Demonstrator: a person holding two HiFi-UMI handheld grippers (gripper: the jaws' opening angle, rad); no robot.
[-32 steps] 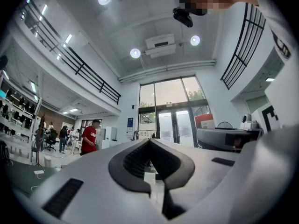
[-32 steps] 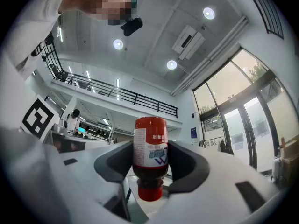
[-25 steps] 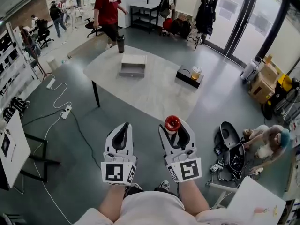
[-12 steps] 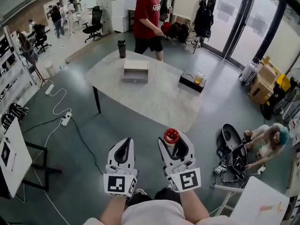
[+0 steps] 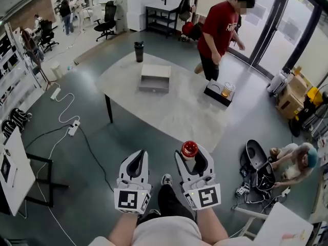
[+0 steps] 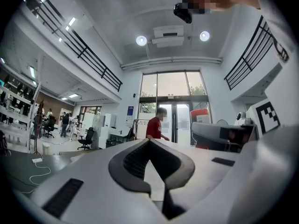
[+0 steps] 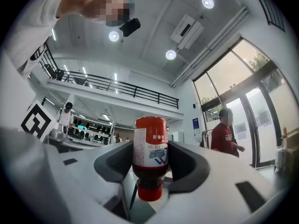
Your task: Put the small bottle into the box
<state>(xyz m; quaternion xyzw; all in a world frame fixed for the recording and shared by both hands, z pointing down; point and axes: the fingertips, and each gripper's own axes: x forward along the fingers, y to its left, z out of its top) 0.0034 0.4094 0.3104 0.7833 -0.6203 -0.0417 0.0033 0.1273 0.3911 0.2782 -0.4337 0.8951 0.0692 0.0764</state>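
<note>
The right claw (image 5: 190, 157) pinches the small bottle (image 5: 189, 148) between its black ribbed pads, and in the right gripper view the bottle (image 7: 150, 150) sits squarely in the curved notch of the claw (image 7: 150, 164), its red screw cap pointing back toward the camera and its flat red end pointing outward. The bottle is a stubby cylinder with dark contents and a glossy red and white label wrapped round its body. The left claw (image 5: 136, 160) is pressed together and holds nothing; in the left gripper view its white moulded shells meet at the tips, leaving a diamond-shaped gap lined with black ridged rubber (image 6: 140, 160). Both claws hover side by side over the smooth grey floor (image 5: 92, 188), well apart from the desk (image 5: 169, 111), a pale, rounded-cornered slab on dark legs. On the desk lies the box (image 5: 155, 78), a shallow, pale rectangular tray, open on top. A dark cylindrical tumbler (image 5: 139, 51) stands near the far edge, and a flat black tray (image 5: 218, 94) carries a clear cup of amber liquid (image 5: 227, 89). A person in a red shirt (image 5: 220, 32) stands just beyond that tray.
</note>
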